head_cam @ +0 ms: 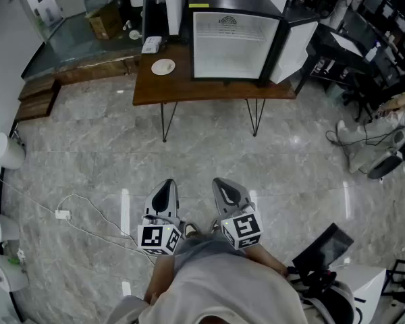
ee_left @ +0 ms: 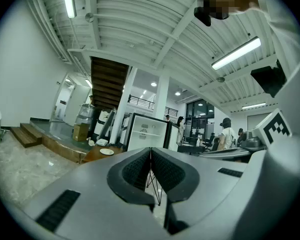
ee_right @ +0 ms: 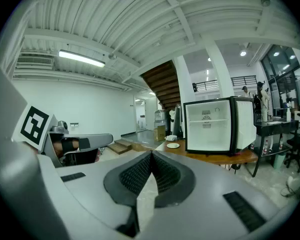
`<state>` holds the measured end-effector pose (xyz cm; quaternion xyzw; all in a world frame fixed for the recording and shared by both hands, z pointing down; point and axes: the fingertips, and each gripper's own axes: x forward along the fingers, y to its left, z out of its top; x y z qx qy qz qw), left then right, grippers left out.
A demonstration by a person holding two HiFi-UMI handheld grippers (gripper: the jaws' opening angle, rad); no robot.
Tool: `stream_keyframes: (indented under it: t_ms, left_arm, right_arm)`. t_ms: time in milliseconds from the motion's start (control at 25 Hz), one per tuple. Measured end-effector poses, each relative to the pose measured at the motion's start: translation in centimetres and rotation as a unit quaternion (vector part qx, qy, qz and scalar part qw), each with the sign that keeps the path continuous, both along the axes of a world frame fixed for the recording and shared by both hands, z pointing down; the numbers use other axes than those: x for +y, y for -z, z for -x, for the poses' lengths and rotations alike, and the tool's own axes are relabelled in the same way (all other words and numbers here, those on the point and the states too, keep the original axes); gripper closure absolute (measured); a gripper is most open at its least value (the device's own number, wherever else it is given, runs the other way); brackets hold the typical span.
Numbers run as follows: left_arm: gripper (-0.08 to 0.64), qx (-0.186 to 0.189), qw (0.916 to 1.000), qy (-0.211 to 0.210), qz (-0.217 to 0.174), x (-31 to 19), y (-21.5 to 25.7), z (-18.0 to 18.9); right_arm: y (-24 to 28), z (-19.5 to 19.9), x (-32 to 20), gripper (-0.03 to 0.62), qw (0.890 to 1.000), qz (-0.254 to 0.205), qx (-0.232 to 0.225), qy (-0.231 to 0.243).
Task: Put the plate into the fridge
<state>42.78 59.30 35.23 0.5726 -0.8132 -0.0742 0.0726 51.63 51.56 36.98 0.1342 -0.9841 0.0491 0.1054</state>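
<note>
Grey marble floor (head_cam: 209, 154) stretches between the person and a wooden table (head_cam: 189, 90) on thin metal legs, which stands well apart from both claws. On the table sits a black mini fridge (head_cam: 233, 46) with a white interior. Its door (head_cam: 293, 46) is swung open to the right and its shelves face the room. The small white plate (head_cam: 163, 67) rests on the tabletop just left of the fridge, with a small white box (head_cam: 152, 44) near it at the back edge. A white cable with an adapter (head_cam: 62, 214) trails over the floor to the left. Wooden steps (head_cam: 37, 98) and a cardboard box (head_cam: 106, 20) lie beyond the table's left end, and dark desks and chairs (head_cam: 364, 39) crowd the right side. The left gripper (head_cam: 167, 182) and right gripper (head_cam: 219, 181) are held side by side close to the person's body, both aimed toward the table. Each claw is fully closed, its ribbed pads pressed flat together, and grips nothing. Neither touches the plate, the table or the fridge.
</note>
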Motion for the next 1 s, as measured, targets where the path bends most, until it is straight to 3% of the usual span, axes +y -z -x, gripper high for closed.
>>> stream_keyframes:
  t_ms: [560, 680, 840, 1000]
  left_arm:
    - [0.540, 0.008, 0.9994, -0.024, 0.024, -1.7, -1.6, -3.4]
    - [0.540, 0.004, 0.9992, -0.027, 0.028, -2.2, -1.8, -3.7]
    - [0.540, 0.003, 0.9988, -0.026, 0.041, -4.1, -2.7, -4.2]
    - [0.540, 0.008, 0.9981, -0.025, 0.056, -8.9, -2.8, -4.1]
  right_arm:
    - [-0.8, -2.8, -1.5, 0.575, 1.000, 0.006, -0.006, -0.010]
    - [-0.6, -3.1, -1.8, 0.574, 0.999, 0.008, -0.034, 0.005]
    - [-1.6, -3.6, -3.3, 0.574, 0.999, 0.013, -0.032, 0.027]
    - [-2.2, -3.3, -6.5, 0.573, 0.992, 0.059, -0.042, 0.102]
